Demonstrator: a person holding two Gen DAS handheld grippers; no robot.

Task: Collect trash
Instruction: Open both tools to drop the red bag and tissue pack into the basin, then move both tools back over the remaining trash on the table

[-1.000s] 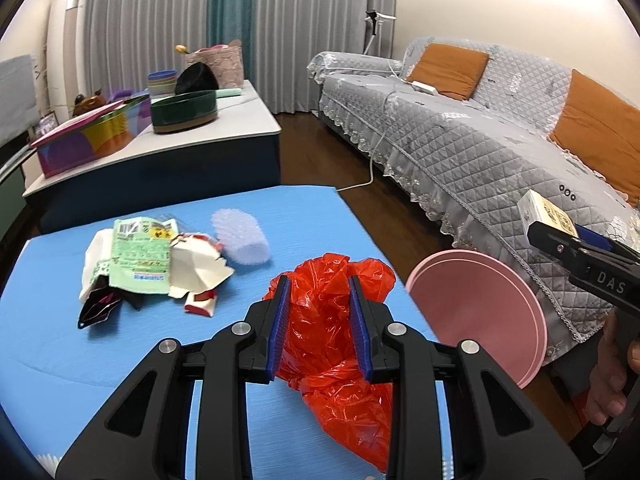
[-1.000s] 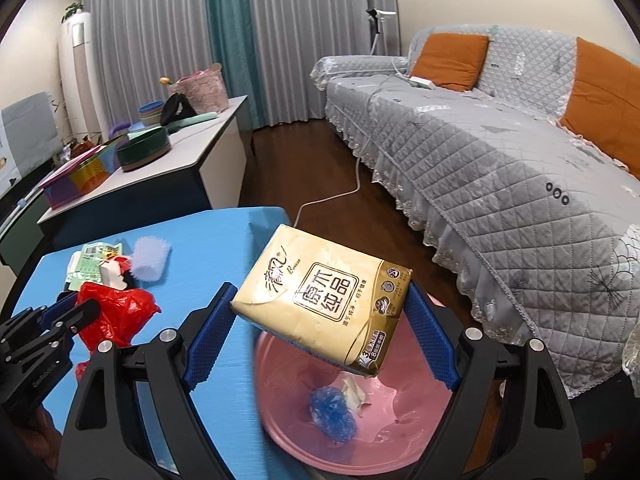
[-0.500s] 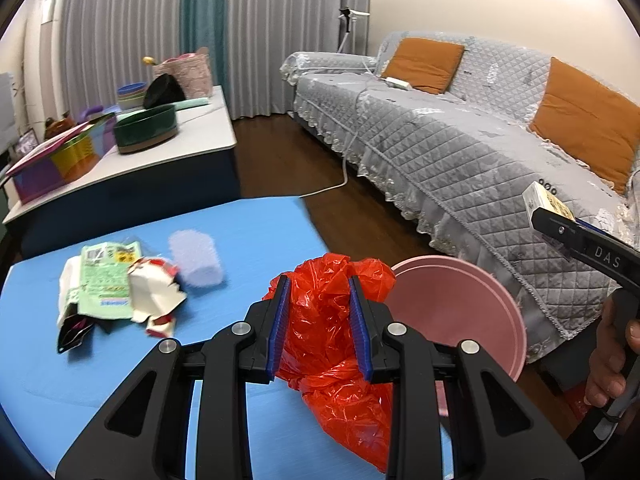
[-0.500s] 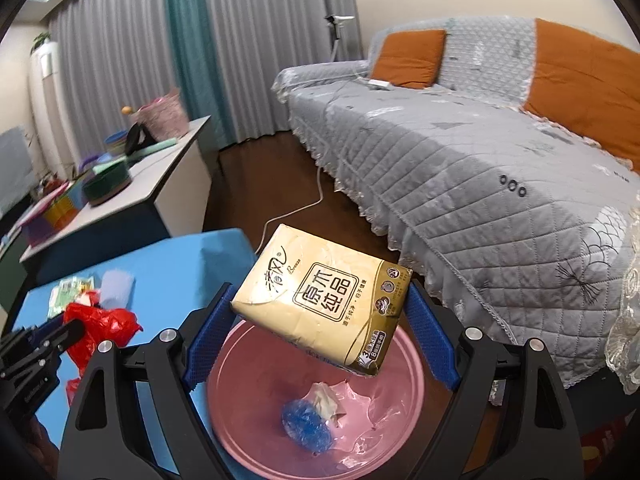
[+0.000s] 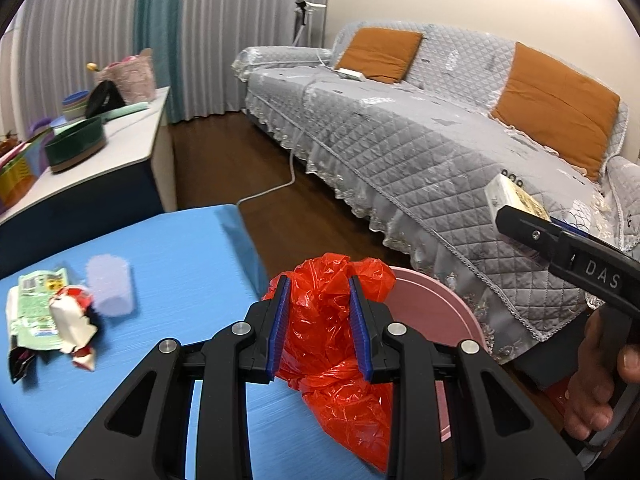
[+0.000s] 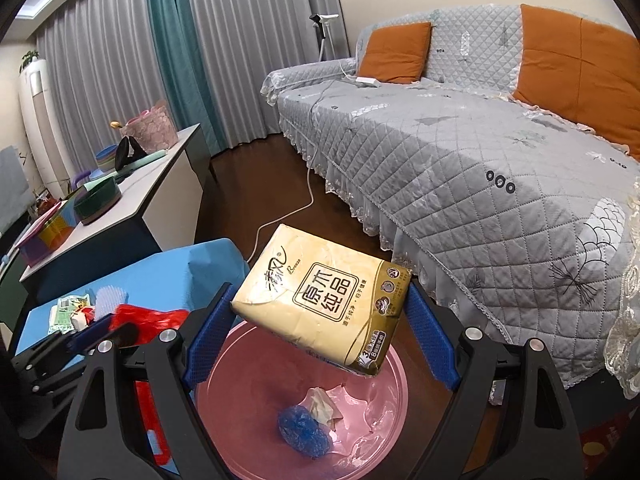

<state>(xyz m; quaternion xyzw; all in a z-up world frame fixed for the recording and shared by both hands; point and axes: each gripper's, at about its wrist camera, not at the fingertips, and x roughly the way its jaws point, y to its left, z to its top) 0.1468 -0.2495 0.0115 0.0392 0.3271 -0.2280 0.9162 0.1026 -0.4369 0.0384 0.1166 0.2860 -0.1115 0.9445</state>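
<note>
Dumping step: left claw (image 5: 318, 316) pinches red bag (image 5: 340, 360), right claw (image 6: 320, 334) clamps tissue pack (image 6: 324, 296) over basin (image 6: 248, 368); next, release.

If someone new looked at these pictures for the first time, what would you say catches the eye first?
Probably the yellow tissue pack, clamped between the right gripper's jaws directly above the pink basin, which already holds a blue wad and a crumpled tissue. Next is the bright red plastic bag, pinched in the left gripper at the edge of the blue table, beside the basin.
</note>
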